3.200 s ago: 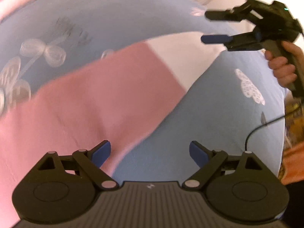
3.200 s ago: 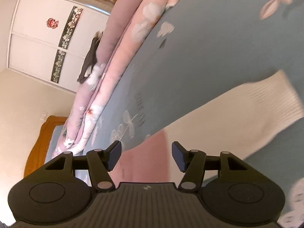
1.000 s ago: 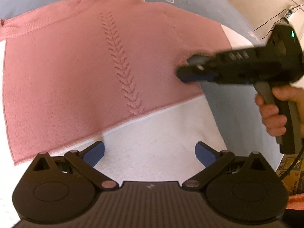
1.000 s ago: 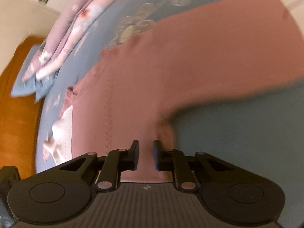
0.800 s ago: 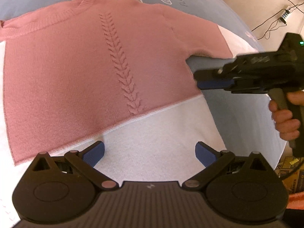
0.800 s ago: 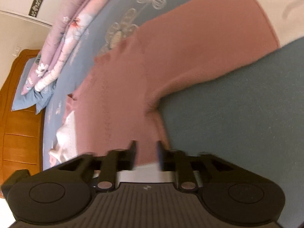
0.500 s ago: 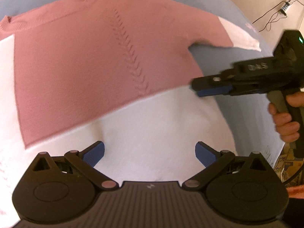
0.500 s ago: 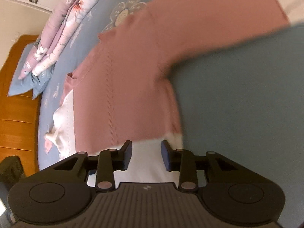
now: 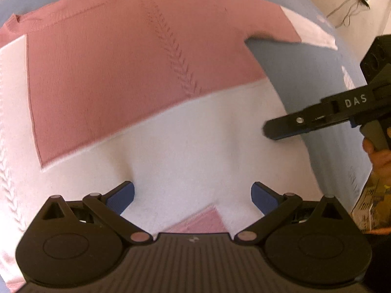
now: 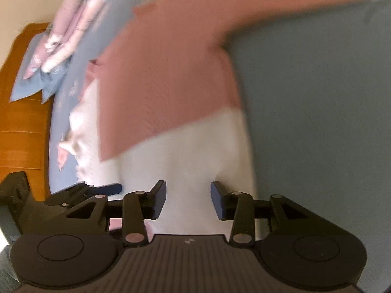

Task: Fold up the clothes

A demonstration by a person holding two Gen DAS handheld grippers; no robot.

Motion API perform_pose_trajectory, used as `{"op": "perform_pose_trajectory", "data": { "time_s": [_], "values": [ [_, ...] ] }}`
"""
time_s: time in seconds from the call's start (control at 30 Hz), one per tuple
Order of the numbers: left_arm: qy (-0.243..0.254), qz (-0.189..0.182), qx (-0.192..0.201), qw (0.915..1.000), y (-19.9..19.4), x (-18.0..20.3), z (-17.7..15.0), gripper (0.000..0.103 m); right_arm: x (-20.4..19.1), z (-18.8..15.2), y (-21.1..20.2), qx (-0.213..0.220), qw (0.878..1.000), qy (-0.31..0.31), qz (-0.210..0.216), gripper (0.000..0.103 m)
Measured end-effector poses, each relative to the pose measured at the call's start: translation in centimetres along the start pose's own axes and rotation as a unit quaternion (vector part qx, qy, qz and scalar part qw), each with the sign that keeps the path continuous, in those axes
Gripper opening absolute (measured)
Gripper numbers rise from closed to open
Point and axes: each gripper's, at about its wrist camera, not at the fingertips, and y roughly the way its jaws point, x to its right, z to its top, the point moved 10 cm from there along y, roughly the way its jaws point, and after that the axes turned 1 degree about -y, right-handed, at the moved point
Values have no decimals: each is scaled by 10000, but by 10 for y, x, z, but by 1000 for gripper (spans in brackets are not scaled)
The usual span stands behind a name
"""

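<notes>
A pink and white knit sweater [image 9: 127, 68] lies flat on the blue bed sheet [image 9: 293, 68], pink chest above, white lower part [image 9: 195, 151] near me. It also shows in the right wrist view [image 10: 166, 73]. My left gripper [image 9: 193, 194] is open and empty, low over the white part near the hem. My right gripper [image 10: 188, 199] is open and empty over the white part's right side. It also shows in the left wrist view [image 9: 276, 131] at the sweater's right edge. The left gripper also shows in the right wrist view [image 10: 107, 189] at the lower left.
A folded pink floral quilt [image 10: 73, 24] and a blue pillow [image 10: 31, 73] lie at the head of the bed by the wooden headboard [image 10: 22, 127]. Cables [image 9: 354, 2] run along the wall past the bed's right edge. The right sleeve [image 9: 305, 31] stretches out to the right.
My right gripper let go near the armpit, opened, and moved down along the sweater's right edge to the white part. My left gripper moved slightly closer to the hem.
</notes>
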Motion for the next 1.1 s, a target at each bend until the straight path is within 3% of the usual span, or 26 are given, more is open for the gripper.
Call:
{"op": "perform_pose_trajectory", "data": {
  "time_s": [0.27, 0.4, 0.5, 0.63, 0.8, 0.97, 1.1],
  "values": [
    [115, -319, 19, 9994, -6, -4, -4, 101, 24, -52, -29, -265, 9979, 268, -528, 42],
    [-14, -641, 288, 9975, -23, -10, 12, 101, 5, -60, -35, -104, 9968, 147, -777, 49],
    [-134, -793, 420, 9959, -34, -19, 19, 101, -17, -58, -30, 214, 9979, 249, -550, 50],
    [100, -668, 315, 9972, -30, -26, 12, 101, -27, -57, -16, 350, 9980, 402, -330, 51],
    [335, -360, 136, 9987, -22, -33, -11, 101, 1, -84, -15, 259, 9960, 714, -466, 51],
    [-45, -262, 66, 9996, -22, -38, -31, 101, 26, -116, -39, 307, 9928, 1084, -410, 51],
    [-109, 9, 84, 9999, -31, -39, -45, 101, 17, -121, -44, 247, 9938, 1007, -414, 52]
  ]
}}
